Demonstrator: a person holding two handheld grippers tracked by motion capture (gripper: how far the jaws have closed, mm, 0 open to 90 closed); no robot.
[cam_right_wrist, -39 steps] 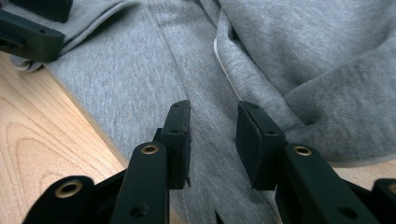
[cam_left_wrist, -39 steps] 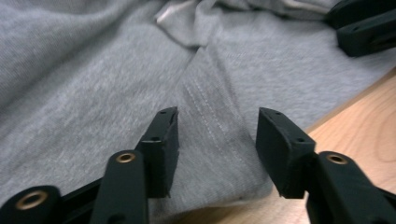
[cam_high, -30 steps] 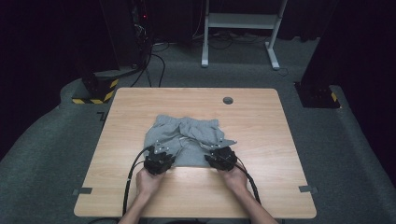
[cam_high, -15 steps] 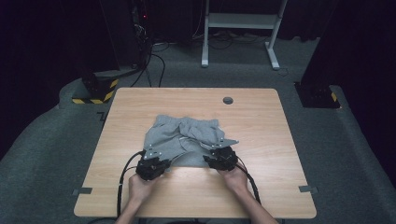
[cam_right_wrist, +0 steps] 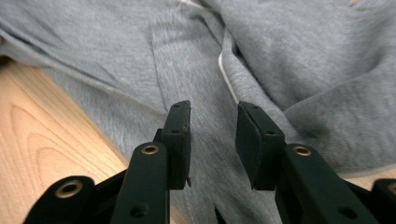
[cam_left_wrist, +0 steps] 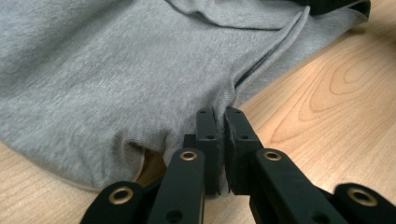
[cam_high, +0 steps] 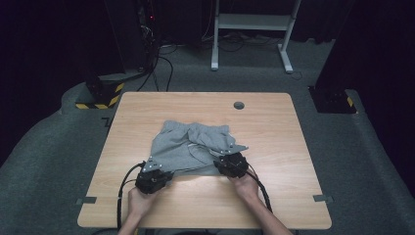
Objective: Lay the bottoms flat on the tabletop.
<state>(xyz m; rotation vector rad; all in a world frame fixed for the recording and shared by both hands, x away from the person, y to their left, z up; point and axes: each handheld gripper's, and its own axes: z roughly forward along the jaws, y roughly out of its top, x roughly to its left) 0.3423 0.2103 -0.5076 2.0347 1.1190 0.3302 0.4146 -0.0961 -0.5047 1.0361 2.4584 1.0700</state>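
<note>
A crumpled grey garment (cam_high: 188, 147) lies in the middle of the wooden table (cam_high: 274, 122). My left gripper (cam_high: 156, 170) is at its near left corner. In the left gripper view the jaws (cam_left_wrist: 219, 114) are pressed together on the garment's hem (cam_left_wrist: 116, 70), and the fabric bunches beside them. My right gripper (cam_high: 226, 158) is over the near right part of the garment. Its jaws (cam_right_wrist: 212, 116) stand apart and have just been closing, with grey cloth (cam_right_wrist: 303, 56) and a white cord (cam_right_wrist: 226, 77) lying under the gap; the pads do not press on it.
A round grommet hole (cam_high: 239, 105) sits near the table's far edge. Bare wood runs along the near edge in front of both hands. On the floor behind are a white frame (cam_high: 252, 22) and dark stands with yellow-black striped bases (cam_high: 100, 98).
My left gripper has drawn back toward the near edge and slightly left, taking the garment's corner with it. The right hand has stayed where it was.
</note>
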